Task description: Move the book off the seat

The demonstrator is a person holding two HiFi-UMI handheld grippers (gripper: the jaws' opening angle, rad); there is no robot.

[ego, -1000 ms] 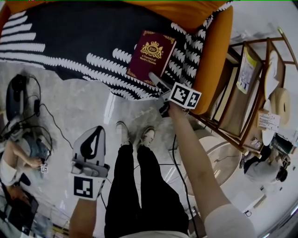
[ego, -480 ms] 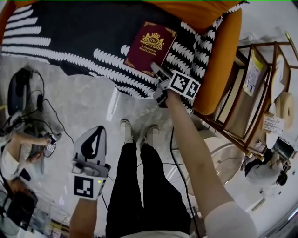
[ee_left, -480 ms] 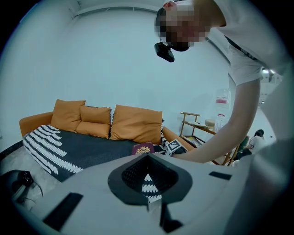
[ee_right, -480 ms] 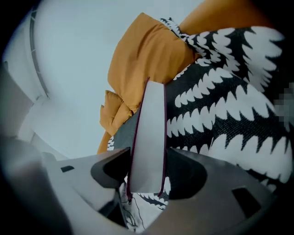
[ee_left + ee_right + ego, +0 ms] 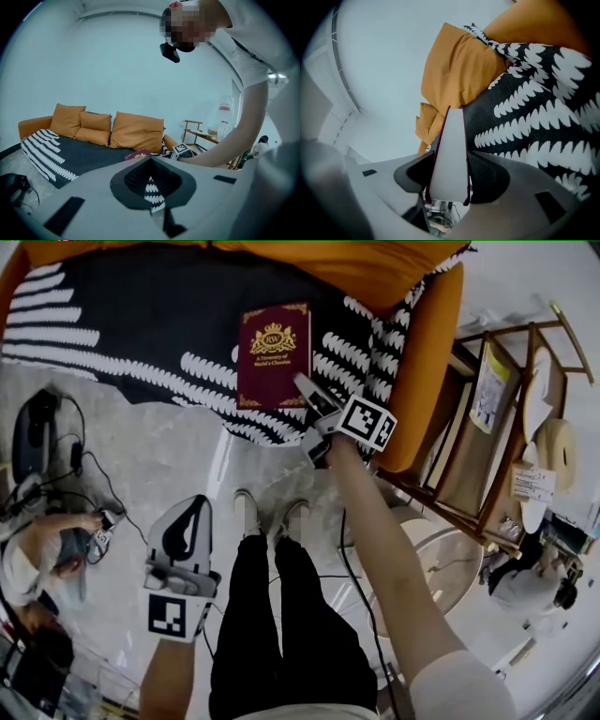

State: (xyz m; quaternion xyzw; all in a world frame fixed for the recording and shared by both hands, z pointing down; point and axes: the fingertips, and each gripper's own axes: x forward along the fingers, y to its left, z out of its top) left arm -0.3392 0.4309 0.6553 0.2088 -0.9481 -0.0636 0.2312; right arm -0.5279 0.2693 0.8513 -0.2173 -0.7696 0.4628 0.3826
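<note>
Turned square since a second ago, the maroon gold-crested hardcover book [image 5: 273, 355] sits over the black-and-white throw [image 5: 141, 324] on the orange sofa [image 5: 428, 343], its near edge gripped in the right tongs [image 5: 307, 390], which have just been closing, while the left tongs [image 5: 190, 514] hang shut and empty; lift it level, squeezing firmly.

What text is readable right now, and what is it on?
"RW": in the gold crest on the book cover.
"World's Classics": under the crest; the line above it is too small to be sure of.
Print on the sheets on the wooden shelf: too small to read.
</note>
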